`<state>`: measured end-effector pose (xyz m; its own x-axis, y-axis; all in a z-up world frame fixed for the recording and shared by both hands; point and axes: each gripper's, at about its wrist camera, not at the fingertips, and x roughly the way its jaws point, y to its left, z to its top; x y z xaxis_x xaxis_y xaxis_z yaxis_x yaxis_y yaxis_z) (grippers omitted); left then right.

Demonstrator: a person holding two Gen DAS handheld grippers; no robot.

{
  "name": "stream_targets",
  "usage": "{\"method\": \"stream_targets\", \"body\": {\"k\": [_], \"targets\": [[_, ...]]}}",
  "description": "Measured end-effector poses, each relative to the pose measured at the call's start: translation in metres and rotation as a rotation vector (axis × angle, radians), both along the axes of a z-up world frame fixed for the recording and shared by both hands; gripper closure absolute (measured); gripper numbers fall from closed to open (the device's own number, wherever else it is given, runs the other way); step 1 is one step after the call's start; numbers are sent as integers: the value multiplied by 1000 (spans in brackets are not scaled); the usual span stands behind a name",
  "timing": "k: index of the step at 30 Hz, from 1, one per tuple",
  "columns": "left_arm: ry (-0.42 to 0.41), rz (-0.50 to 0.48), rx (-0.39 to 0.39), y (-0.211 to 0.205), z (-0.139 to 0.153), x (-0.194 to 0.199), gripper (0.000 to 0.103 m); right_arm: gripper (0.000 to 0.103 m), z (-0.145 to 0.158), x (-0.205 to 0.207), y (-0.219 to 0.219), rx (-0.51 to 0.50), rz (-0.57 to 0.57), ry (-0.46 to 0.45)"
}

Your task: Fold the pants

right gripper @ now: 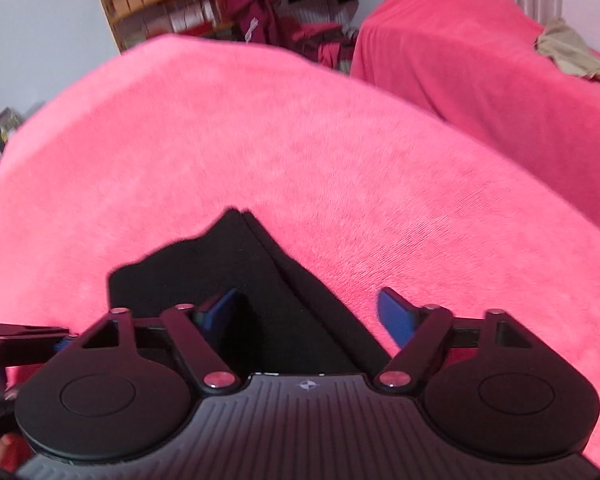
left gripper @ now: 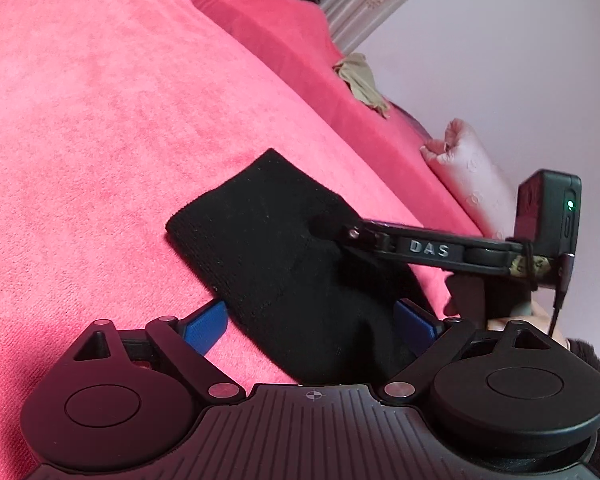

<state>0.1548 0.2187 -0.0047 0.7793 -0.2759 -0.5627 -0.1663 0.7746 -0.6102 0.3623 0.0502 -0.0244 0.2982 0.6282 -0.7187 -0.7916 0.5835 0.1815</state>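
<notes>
Ribbed black housing and two round pivot discs fill the foreground of both wrist views, with blue-padded fingers reaching forward. The left claw (left gripper: 314, 316) stands wide, its pads on either side of the black pants (left gripper: 268, 240) without pressing them, so it holds nothing. The right claw (right gripper: 306, 314) is also parted, with the near end of the pants (right gripper: 236, 280) lying between its fingers; its left pad is close against the cloth, its right pad hangs over bare blanket, and no grip shows.

The pants lie already folded into a compact, thick bundle on a pink fleece blanket (left gripper: 100, 120) covering a broad surface, whether a bed or a table I cannot tell. In the left view the right claw's dark arm crosses over the bundle's far right side.

Risk, as I judge it: the knit looks soft and matte, and the stacked layers show a split edge at the peak in the right view. A pinch on the top layer alone would peel the fold open. The plush nap could drag on the underside and skew the bundle. With both claws crowded onto one small bundle, they could knock each other.

A crumpled beige cloth (right gripper: 572, 50) lies well apart on a second pink-covered surface.
</notes>
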Motion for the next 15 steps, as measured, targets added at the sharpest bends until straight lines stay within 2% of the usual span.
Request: {"method": "stream_targets", "body": {"k": [1,2,3,4,6,10,15], "targets": [[0,-2,11,-1,1,-1,0,50,1,-3,-2,20,18,18],[-2,-2,21,-3,2,-3,0,60,2,-5,-6,43,26,52],[-6,2,31,-2,3,-6,0,70,3,-10,-10,45,22,43],[-10,8,43,-2,4,-10,0,85,5,-14,-12,42,32,30],[-12,21,65,0,6,-16,0,88,11,-15,-24,94,17,58],[-8,5,41,5,3,-14,0,88,35,-18,-54,233,3,78],[-21,-67,60,-4,2,-3,0,89,54,-26,-87,324,12,79]]}}
